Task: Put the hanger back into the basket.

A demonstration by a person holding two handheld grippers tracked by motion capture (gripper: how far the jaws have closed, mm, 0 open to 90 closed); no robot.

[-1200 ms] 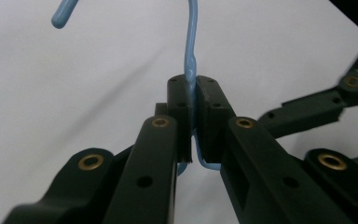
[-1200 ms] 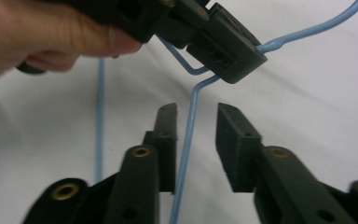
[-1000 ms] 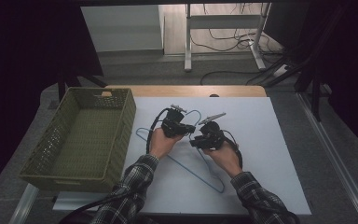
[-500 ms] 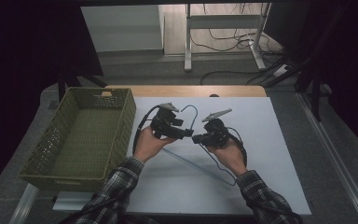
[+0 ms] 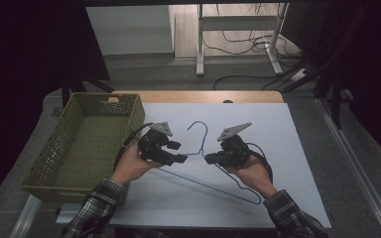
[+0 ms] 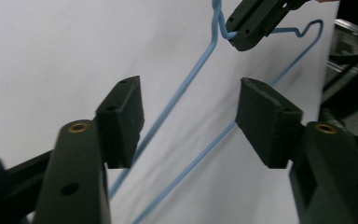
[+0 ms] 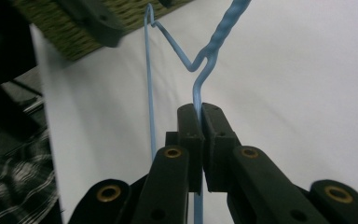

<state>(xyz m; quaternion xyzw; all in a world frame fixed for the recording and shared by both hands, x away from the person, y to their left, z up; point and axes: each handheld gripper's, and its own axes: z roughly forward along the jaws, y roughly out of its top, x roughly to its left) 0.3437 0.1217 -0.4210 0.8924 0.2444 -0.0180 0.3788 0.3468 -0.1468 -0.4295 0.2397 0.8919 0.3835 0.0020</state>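
Right hand-held gripper (image 7: 200, 116) clamps the blue wire hanger (image 7: 196, 95); left hand-held gripper (image 6: 189, 119), jaws just closing, stands open around nothing

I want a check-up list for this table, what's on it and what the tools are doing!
Surface: white table sheet, bare apart from the job's things.
Job's things: thin blue wire coat hanger; woven green plastic basket, nothing inside.
Clutter: nothing seen.
Grippers: right tool shut on the hanger's wire; left tool open, nothing between its pads.
Cables: black cable trailing from the left tool.
Surroundings: dark room, table legs and floor wires behind.
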